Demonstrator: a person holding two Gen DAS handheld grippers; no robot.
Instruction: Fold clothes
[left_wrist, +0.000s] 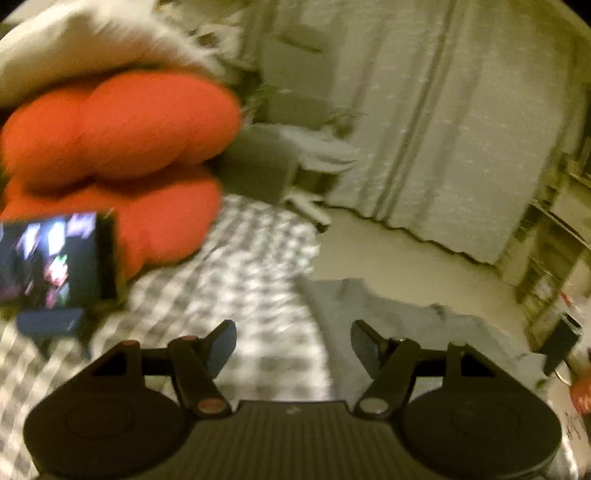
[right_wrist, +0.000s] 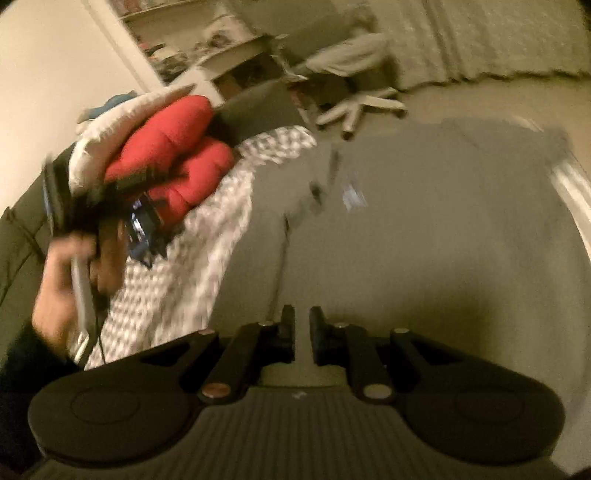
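Ahead of the right gripper (right_wrist: 302, 338) lies a plain grey garment (right_wrist: 424, 221); to its left, a grey-and-white checked cover (right_wrist: 177, 280) and red cushions (right_wrist: 173, 147). Both grippers are black.

The left hand-held gripper (left_wrist: 293, 341) points downward with its jaws spread wide and nothing between them. The right hand-held gripper (right_wrist: 302, 334) also tilts down, its jaws parted by a narrow gap, empty. A hand (right_wrist: 61, 291) grips the left device's handle
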